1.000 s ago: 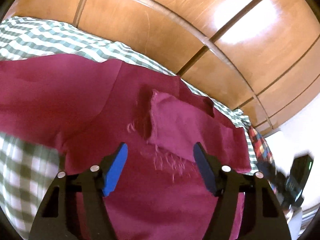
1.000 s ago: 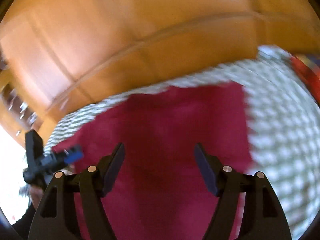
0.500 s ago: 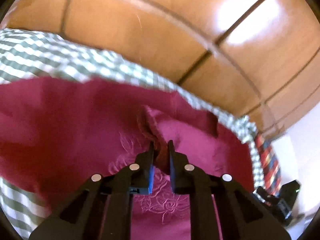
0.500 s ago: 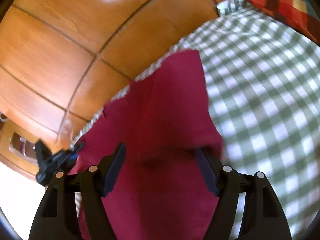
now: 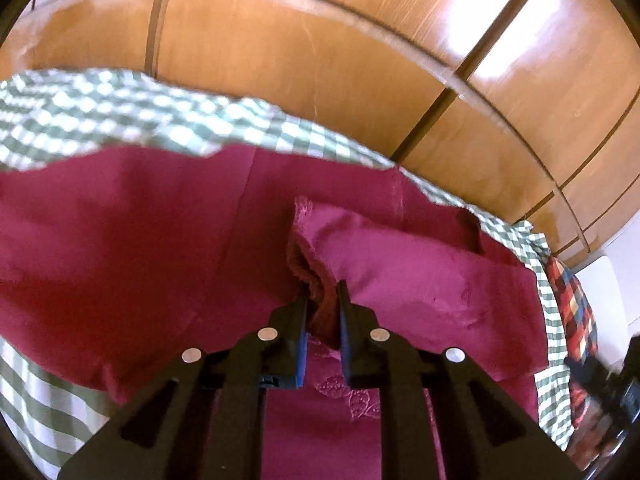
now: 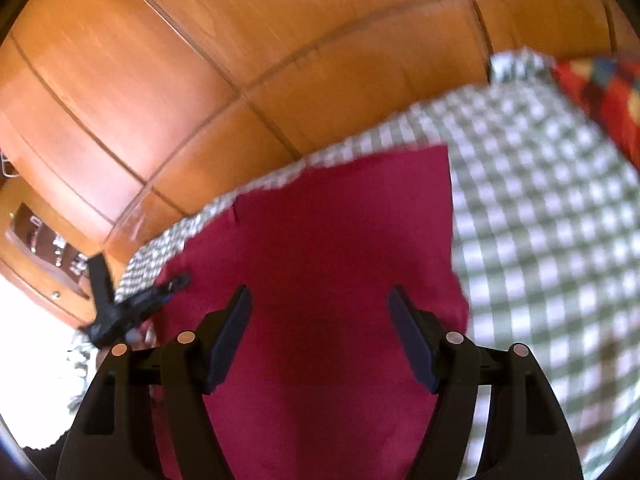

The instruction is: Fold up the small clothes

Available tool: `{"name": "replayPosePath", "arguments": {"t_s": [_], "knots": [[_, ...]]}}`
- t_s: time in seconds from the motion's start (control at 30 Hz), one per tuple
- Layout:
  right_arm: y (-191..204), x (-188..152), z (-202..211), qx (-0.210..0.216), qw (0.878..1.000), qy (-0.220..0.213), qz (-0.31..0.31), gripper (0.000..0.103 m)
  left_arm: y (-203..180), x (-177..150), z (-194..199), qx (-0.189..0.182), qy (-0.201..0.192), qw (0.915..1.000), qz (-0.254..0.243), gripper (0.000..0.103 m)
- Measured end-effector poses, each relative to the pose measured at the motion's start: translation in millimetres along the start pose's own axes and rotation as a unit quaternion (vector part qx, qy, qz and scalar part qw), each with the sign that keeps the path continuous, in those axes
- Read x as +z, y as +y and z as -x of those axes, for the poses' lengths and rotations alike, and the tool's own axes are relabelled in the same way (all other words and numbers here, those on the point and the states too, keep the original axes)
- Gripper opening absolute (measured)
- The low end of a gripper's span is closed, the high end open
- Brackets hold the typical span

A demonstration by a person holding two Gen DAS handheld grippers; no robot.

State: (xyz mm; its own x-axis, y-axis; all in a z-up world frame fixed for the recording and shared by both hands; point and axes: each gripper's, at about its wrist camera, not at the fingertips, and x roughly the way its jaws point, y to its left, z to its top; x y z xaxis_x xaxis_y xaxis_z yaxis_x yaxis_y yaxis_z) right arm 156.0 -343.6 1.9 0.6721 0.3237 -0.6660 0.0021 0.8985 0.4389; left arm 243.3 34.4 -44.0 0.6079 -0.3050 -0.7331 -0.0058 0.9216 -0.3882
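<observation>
A maroon garment lies spread on a green-and-white checked sheet. It has embroidery near my left gripper. My left gripper is shut on a raised fold of the garment's edge. In the right wrist view the same garment lies flat under my right gripper, which is open and empty above it. The left gripper shows small at the garment's left edge in the right wrist view.
A glossy wooden wardrobe stands behind the bed. A red multicoloured checked cloth lies at the right end of the bed and also shows in the right wrist view. The checked sheet lies right of the garment.
My left gripper closed on the garment's fold and has lifted it slightly. My right gripper stayed open and swung over the garment.
</observation>
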Motion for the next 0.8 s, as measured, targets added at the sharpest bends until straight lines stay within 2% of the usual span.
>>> {"name": "replayPosePath", "arguments": {"t_s": [0.1, 0.23, 0.37, 0.5, 0.57, 0.6, 0.63, 0.7, 0.8], "knots": [[-7.5, 20.7, -38.4, -0.043, 0.999, 0.010, -0.003, 0.070, -2.8, 1.8, 0.6, 0.010, -0.004, 0.9999, -0.007, 0.012], [-27.8, 21.2, -104.6, -0.123, 0.991, 0.054, -0.007, 0.070, -1.3, -4.4, -21.5, 0.047, 0.029, 0.9981, -0.026, 0.012], [-12.3, 2.4, -109.7, -0.176, 0.982, 0.021, 0.065, 0.073, 3.0, -10.0, -25.3, 0.045, 0.022, 0.9985, -0.023, 0.015], [-6.5, 3.3, -113.0, -0.193, 0.978, 0.023, 0.074, 0.074, 5.0, -6.6, -22.1, 0.035, 0.034, 0.9988, -0.009, 0.017], [2.4, 6.5, -113.7, -0.212, 0.973, 0.028, 0.086, 0.075, 5.8, -3.7, -15.2, 0.032, 0.038, 0.9987, 0.001, 0.027], [10.3, 7.3, -112.2, -0.222, 0.970, 0.028, 0.095, 0.078, 6.3, -4.3, -5.9, 0.031, 0.028, 0.9991, 0.008, 0.037], [17.1, 5.5, -107.0, -0.224, 0.969, 0.023, 0.099, 0.083, 7.7, -6.3, 3.6, 0.032, 0.013, 0.9993, 0.013, 0.042], [33.0, -3.1, -90.9, -0.208, 0.972, 0.002, 0.108, 0.087, 17.3, -12.3, 28.2, 0.025, -0.017, 0.9991, 0.028, 0.048], [53.8, -25.5, -77.4, -0.178, 0.977, -0.001, 0.119, 0.091, 48.8, -20.8, 59.4, 0.015, -0.046, 0.9962, 0.073, 0.048]]}}
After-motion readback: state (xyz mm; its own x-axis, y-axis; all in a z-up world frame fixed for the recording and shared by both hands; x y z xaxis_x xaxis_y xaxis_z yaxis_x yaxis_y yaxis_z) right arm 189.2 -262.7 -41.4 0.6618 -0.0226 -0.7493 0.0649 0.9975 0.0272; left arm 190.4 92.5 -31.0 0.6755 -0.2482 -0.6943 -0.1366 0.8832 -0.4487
